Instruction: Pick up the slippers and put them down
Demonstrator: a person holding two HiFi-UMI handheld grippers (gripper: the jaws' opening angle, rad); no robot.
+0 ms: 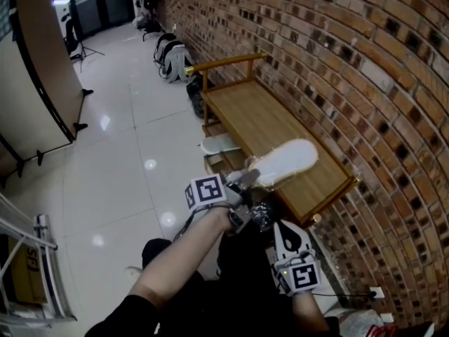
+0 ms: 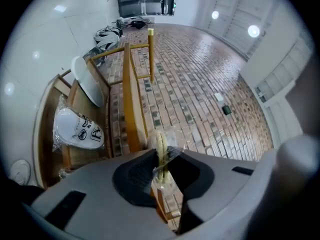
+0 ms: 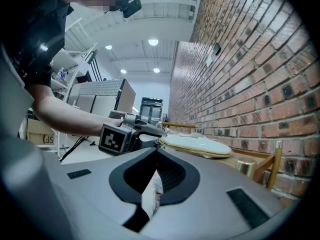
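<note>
The left gripper (image 1: 247, 179) pinches the slippers (image 1: 287, 161) by one end. They are a flat, pale pair in a clear wrap, and they stick out over the top of the wooden bench (image 1: 252, 114) by the brick wall (image 1: 365, 83). The right gripper (image 1: 283, 229) waits near the person's body, its jaws almost together. Another wrapped pair (image 2: 80, 130) lies on the bench's low shelf.

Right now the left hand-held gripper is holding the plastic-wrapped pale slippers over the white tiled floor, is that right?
Not quite. The left hand-held gripper holds the plastic-wrapped pale slippers over the light wooden bench, as the head view shows.
</note>
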